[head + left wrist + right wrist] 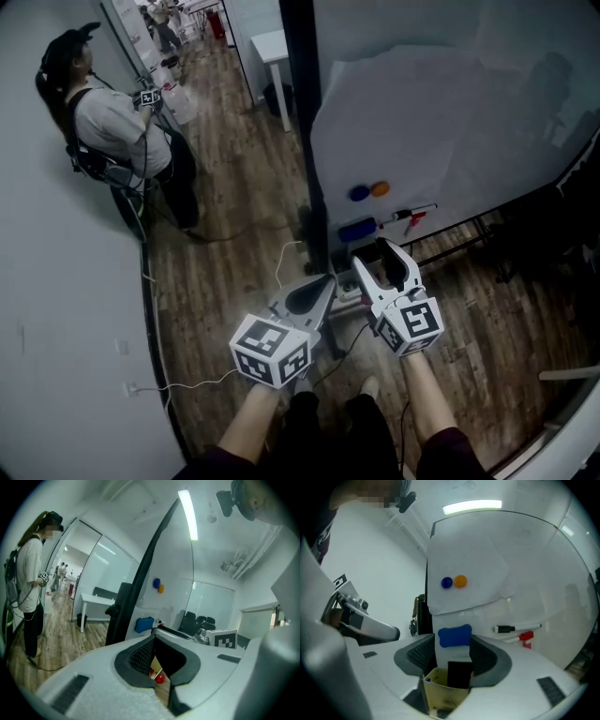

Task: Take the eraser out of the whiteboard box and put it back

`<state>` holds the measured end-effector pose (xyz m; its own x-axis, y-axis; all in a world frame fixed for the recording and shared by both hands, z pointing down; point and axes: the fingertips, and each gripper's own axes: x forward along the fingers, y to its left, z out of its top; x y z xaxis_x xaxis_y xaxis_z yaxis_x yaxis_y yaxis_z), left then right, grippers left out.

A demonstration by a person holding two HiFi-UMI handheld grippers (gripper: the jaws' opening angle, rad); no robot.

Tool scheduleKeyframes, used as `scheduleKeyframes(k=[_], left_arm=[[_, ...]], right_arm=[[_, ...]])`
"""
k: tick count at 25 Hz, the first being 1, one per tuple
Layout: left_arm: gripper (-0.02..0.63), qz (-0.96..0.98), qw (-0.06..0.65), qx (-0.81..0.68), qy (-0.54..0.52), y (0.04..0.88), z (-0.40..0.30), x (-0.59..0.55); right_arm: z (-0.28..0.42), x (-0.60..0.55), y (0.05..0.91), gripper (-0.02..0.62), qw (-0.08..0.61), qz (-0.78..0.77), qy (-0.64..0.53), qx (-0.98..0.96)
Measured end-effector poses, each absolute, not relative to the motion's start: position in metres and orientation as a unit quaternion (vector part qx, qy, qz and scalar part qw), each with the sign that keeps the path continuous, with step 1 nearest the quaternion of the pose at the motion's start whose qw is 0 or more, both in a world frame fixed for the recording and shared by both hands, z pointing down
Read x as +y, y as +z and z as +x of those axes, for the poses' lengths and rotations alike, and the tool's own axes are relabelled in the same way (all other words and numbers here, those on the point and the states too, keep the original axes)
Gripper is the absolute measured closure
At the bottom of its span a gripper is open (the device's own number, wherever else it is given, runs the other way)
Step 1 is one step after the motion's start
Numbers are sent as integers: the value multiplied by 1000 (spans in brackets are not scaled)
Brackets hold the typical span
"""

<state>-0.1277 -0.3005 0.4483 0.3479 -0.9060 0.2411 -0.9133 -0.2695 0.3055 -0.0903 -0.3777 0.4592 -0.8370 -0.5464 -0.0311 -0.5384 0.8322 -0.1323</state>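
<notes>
A cream open-topped box (440, 693) hangs at the foot of the whiteboard (497, 564), with a black block (459, 674) standing upright in it. On the board just above it sticks a blue bone-shaped eraser (454, 636) (357, 229) (144, 624). My right gripper (453, 651) (376, 256) is open and empty, its jaws framing the box and the blue eraser from a short way off. My left gripper (155, 632) (326, 283) sits beside it on the left, shut and holding nothing.
Blue (446, 582) and orange (461, 580) magnets sit higher on the board. A black marker (511, 629) and a red one (525, 636) lie to the right of the eraser. A person (112, 131) stands at the far left on the wood floor. A white cable (286, 258) trails below the board.
</notes>
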Motion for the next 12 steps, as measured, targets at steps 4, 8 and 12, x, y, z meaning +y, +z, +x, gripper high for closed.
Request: scheduleKeyframes(k=[4, 8, 12], left_arm=[[601, 799, 183, -572, 0, 431, -126, -299], [601, 808, 162, -567, -6, 405, -119, -296], [601, 818, 136, -559, -10, 375, -107, -290]], right_arm=[[-78, -375, 446, 415, 48, -283, -91, 953], [-58, -369, 418, 474, 78, -288, -111, 948], [-40, -350, 385, 520, 105, -282, -117, 946]])
